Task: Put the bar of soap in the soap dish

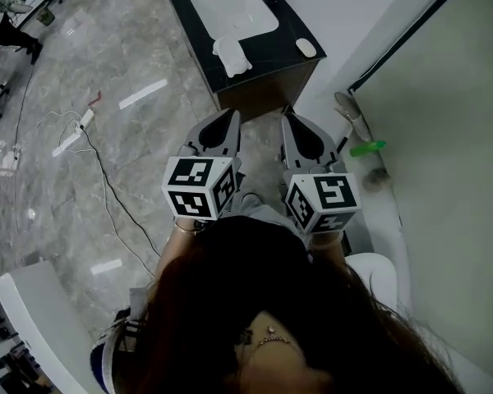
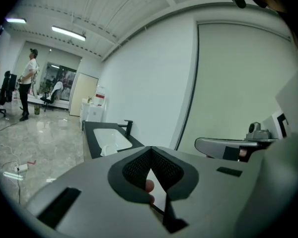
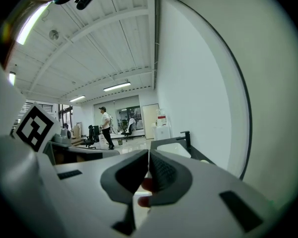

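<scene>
A black vanity counter [image 1: 292, 31] with a white sink basin [image 1: 234, 8] stands ahead of me. A small white oval, probably the bar of soap [image 1: 306, 48], lies on the counter's right end. A lumpy white object [image 1: 232, 56] sits at the basin's near edge; I cannot tell what it is. My left gripper [image 1: 230, 115] and right gripper [image 1: 289, 113] are held side by side short of the counter, both shut and empty. In the left gripper view the jaws [image 2: 150, 150] meet at the tip, with the basin [image 2: 111, 137] and black tap [image 2: 127, 127] beyond. The right gripper [image 3: 149, 155] points at the same sink [image 3: 173, 148].
A white wall [image 1: 444, 138] runs close on the right, with a green thing [image 1: 367, 148] on its ledge. Cables [image 1: 99, 162] trail over the grey marble floor at left. A white chair [image 1: 33, 318] is behind me at lower left. A person [image 2: 27, 83] stands far off.
</scene>
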`<state>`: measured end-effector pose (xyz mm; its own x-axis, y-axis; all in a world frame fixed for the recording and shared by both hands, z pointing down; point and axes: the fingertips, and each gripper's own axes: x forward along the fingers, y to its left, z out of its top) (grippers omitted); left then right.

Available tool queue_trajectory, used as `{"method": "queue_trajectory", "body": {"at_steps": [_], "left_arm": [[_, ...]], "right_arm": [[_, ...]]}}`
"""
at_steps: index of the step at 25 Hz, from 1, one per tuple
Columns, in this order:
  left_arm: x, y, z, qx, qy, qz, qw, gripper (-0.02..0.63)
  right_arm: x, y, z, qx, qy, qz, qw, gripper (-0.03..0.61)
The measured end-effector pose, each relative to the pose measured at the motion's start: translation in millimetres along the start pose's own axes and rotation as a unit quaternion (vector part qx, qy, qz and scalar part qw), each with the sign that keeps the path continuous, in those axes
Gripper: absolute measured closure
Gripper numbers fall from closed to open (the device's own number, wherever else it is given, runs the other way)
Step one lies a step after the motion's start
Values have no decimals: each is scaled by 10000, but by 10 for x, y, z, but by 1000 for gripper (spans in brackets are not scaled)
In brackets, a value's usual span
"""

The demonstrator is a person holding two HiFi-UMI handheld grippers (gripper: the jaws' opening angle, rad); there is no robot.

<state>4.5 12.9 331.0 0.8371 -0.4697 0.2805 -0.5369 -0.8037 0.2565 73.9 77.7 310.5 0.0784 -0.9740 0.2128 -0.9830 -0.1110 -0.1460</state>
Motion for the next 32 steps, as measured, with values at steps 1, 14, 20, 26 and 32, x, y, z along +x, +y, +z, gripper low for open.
{"method": "queue_trajectory", "body": {"at_steps": [1,14,20,26,32], "left_arm": [[66,40,8,-15,18,42,10000,615],[1035,719,302,-130,102,181,9997,615],[1462,1115,653,-160,85,99,9998,615],[1798,1442,844,-195,103,-23,9998,615],[2081,1575,874,-253,233,-174,9993,615]], "right_arm": [[75,-52,-3,15,23,18,10000,561],[1167,-561,76,104,242,-68,9996,561],[1772,-643,320,64,273,-126,9995,561],[2273,-712,433,104,341,-154,9992,561],[2546,-938,445,324,403,-315,9982,561]]}}
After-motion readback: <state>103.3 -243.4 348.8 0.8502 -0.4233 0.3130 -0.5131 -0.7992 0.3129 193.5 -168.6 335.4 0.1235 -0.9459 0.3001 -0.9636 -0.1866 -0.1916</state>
